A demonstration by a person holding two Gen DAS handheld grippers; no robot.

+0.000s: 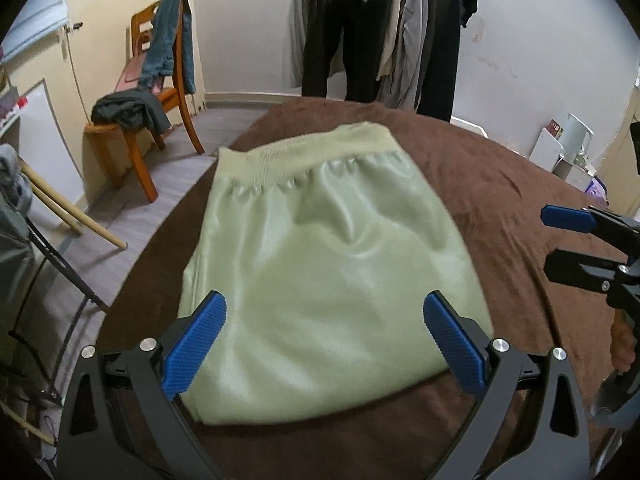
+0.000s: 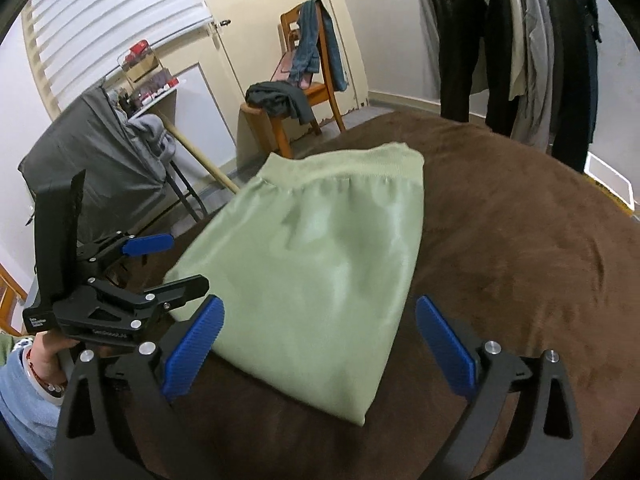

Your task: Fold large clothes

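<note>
A pale green garment (image 1: 320,264) with a ribbed waistband lies folded flat on the brown bed cover (image 1: 500,184); it also shows in the right wrist view (image 2: 320,264). My left gripper (image 1: 324,344) is open and empty, hovering over the garment's near edge. It also shows from the side in the right wrist view (image 2: 160,264). My right gripper (image 2: 318,344) is open and empty, above the garment's near right corner. It also shows at the right edge of the left wrist view (image 1: 560,240).
A wooden chair (image 1: 160,92) with clothes draped on it stands on the floor beyond the bed's left side. Dark clothes hang on a rack (image 1: 380,32) behind the bed. A grey covered stand (image 2: 96,168) and wooden poles (image 1: 72,212) are at the left.
</note>
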